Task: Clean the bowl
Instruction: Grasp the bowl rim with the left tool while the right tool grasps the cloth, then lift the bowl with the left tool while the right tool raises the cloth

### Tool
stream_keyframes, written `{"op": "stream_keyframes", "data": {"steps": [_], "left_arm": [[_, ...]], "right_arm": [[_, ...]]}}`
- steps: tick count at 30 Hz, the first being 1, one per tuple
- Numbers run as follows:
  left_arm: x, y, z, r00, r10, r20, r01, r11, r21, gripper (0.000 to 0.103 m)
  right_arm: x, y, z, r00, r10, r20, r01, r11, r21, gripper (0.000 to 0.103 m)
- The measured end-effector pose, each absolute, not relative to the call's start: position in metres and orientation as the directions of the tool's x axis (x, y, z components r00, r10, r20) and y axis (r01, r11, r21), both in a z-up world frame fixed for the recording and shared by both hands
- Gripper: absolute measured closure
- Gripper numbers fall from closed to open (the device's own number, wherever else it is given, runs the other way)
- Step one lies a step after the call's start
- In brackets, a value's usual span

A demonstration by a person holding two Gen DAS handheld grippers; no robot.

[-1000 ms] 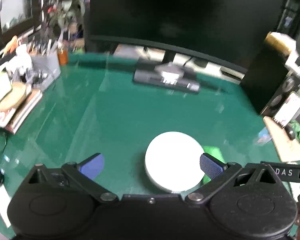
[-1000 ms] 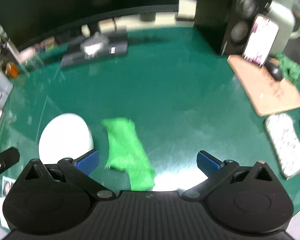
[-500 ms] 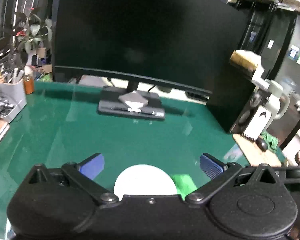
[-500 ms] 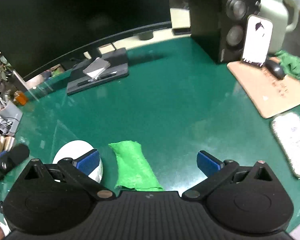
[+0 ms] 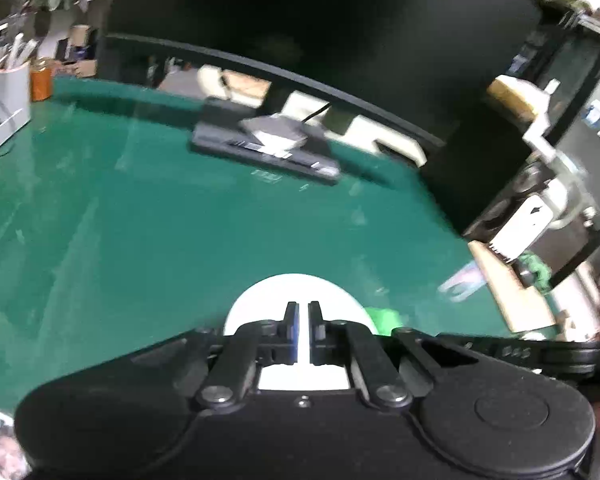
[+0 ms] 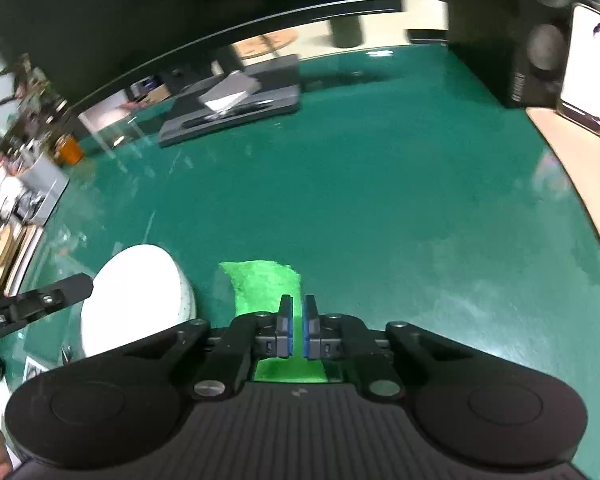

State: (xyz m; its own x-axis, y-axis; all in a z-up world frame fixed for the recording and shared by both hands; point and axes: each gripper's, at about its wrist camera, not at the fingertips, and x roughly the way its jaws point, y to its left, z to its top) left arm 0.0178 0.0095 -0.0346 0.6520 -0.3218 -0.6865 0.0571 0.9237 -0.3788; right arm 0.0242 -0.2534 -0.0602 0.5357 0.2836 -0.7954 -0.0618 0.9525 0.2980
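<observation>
A white bowl [image 5: 296,292] sits upside down on the green desk, right in front of my left gripper [image 5: 303,310], whose jaws are nearly closed above it with a thin gap and hold nothing. The bowl also shows in the right wrist view [image 6: 134,292], at lower left. A bright green cloth [image 6: 264,284] lies flat on the desk to the bowl's right, with a corner showing in the left wrist view [image 5: 386,318]. My right gripper [image 6: 298,312] is over the cloth, jaws nearly closed, with cloth visible through the gap; grip unclear.
A black monitor stand base [image 6: 236,108] with a grey box on it stands at the back. A wooden board [image 6: 580,184], a phone [image 6: 590,80] and a speaker [image 6: 540,40] are on the right. Desk clutter and books [image 6: 16,208] line the left edge.
Both grippers went from wide open to nearly closed. The left one dropped over the bowl and the right one moved over the cloth.
</observation>
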Motion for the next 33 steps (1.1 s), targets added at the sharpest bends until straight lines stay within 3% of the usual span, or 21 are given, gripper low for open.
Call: {"op": "stream_keyframes", "data": {"steps": [6,9,15,17,20,26,30,31,32,33], "left_arm": [[0.020,0.016,-0.041,0.641,-0.285,-0.713,0.018,0.934,-0.357,0.090],[0.024,0.016,-0.043,0.631,-0.271,-0.726,0.014,0.940,-0.340,0.081],[0.026,0.015,-0.040,0.641,-0.255,-0.724,0.004,0.944,-0.329,0.073],[0.024,0.017,-0.032,0.668,-0.244,-0.703,-0.001,0.945,-0.328,0.060],[0.022,0.020,-0.026,0.689,-0.213,-0.693,-0.012,0.952,-0.305,0.053],[0.028,0.016,-0.039,0.640,-0.161,-0.751,-0.025,0.973,-0.229,0.053],[0.032,0.010,-0.047,0.619,-0.175,-0.766,-0.008,0.974,-0.228,0.054],[0.032,0.010,-0.048,0.616,-0.180,-0.767,-0.002,0.973,-0.229,0.058],[0.032,0.009,-0.048,0.615,-0.184,-0.767,0.007,0.974,-0.228,0.069],[0.032,0.009,-0.049,0.614,-0.186,-0.767,0.012,0.974,-0.227,0.072]], "right_arm": [[0.034,-0.255,-0.070,0.518,0.319,-0.794,-0.071,0.941,0.332,0.088],[0.038,-0.255,-0.076,0.500,0.316,-0.807,-0.066,0.942,0.328,0.065],[0.040,-0.250,-0.084,0.481,0.320,-0.816,-0.088,0.944,0.318,0.065],[0.040,-0.249,-0.084,0.484,0.317,-0.816,-0.091,0.945,0.313,0.065],[0.042,-0.248,-0.087,0.478,0.319,-0.819,-0.091,0.945,0.314,0.065],[0.042,-0.243,-0.090,0.469,0.313,-0.826,-0.103,0.948,0.300,0.066],[0.041,-0.240,-0.090,0.459,0.323,-0.828,-0.129,0.946,0.297,0.079],[0.041,-0.239,-0.090,0.459,0.324,-0.827,-0.131,0.946,0.297,0.083],[0.041,-0.239,-0.090,0.459,0.326,-0.827,-0.133,0.945,0.298,0.086],[0.041,-0.239,-0.090,0.460,0.329,-0.825,-0.132,0.944,0.302,0.088]]}}
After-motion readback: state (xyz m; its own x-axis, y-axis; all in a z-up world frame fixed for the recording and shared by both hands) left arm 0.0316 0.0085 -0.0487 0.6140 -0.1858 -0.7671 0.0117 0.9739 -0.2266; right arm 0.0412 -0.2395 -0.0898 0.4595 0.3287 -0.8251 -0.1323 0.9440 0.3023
